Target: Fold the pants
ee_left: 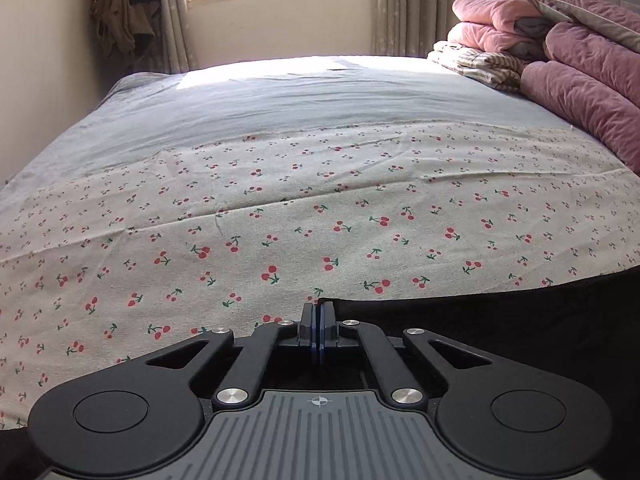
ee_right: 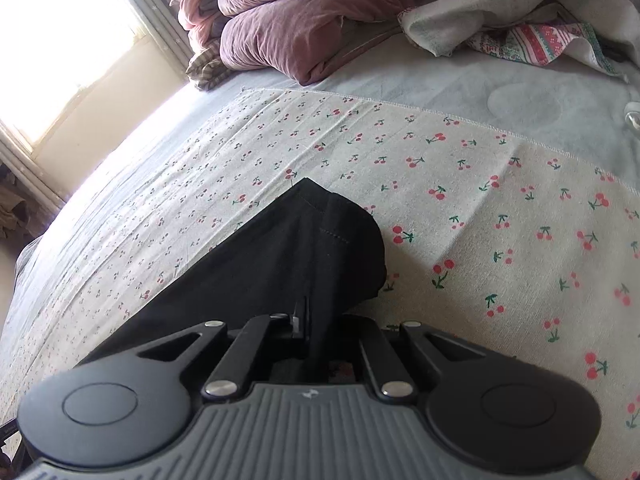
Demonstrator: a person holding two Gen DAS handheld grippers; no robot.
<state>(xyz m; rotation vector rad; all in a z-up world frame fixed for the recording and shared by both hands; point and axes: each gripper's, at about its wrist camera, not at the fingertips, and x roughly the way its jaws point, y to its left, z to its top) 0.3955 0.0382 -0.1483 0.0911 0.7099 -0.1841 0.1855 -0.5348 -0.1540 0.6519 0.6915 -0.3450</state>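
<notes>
Right wrist view: black pants (ee_right: 288,256) at frame centre on cherry-print sheet (ee_right: 500,216), right gripper (ee_right: 308,320) pinched shut on fabric. Left wrist view: left gripper (ee_left: 319,320) jaws closed at pants (ee_left: 500,320) edge, lower right; quilts (ee_left: 580,64) upper right.

Readable text: none for you | left gripper (ee_left: 319,322) housing: crosshair mark only | right gripper (ee_right: 306,320) housing: small unreadable emblem

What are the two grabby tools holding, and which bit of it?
The right tool pinches the black pants at a bunched edge of the fabric. The left tool is shut at the pants' edge; whether it grips cannot be told.
</notes>
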